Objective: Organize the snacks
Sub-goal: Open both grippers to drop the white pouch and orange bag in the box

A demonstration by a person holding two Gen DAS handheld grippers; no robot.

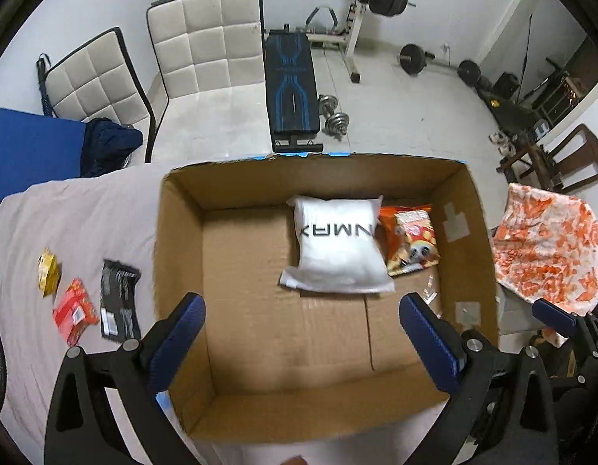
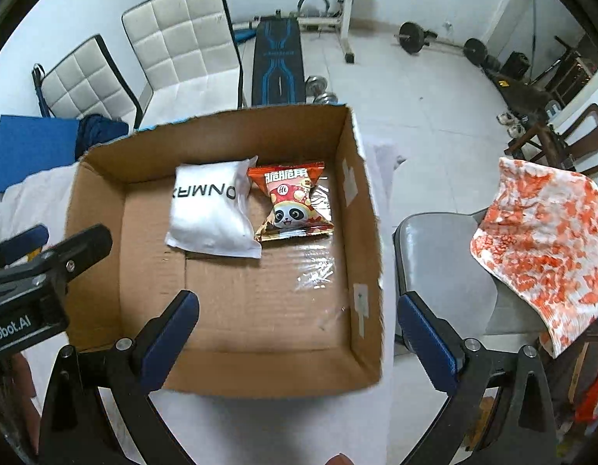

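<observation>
The open brown cardboard box (image 1: 260,310) sits on the cloth-covered counter (image 1: 66,224) and already holds two items at its far side. A white pillow-shaped pouch with black lettering (image 1: 336,248) lies flat on the box floor. Just to its right, touching it, lies a red and orange snack packet printed with a panda (image 2: 293,203). The near half of the box floor is bare cardboard with clear tape across it.

Three snacks remain outside, on the counter to the left of the box: a small yellow crinkled packet (image 1: 47,271) farthest left, a red packet (image 1: 74,312) near it, and a black rectangular sachet with white print (image 1: 118,304) just beside the box's left wall. None touches the box.

The left gripper (image 1: 299,329) hovers above the near part of the box, jaws spread wide and holding nothing. The right gripper (image 2: 297,329) hangs over the box's near right corner, also spread wide and empty; its right finger stands outside the box wall.

Assessment: the task is partly done, two of five visible snacks being boxed. The step in hand appears to be the interval between a placement and the next pick. The next move likely calls for the left gripper to travel left over the box wall, descend on the black sachet as the nearest item, and close across its narrow width. It lies flat, so a low, level approach would be needed.
</observation>
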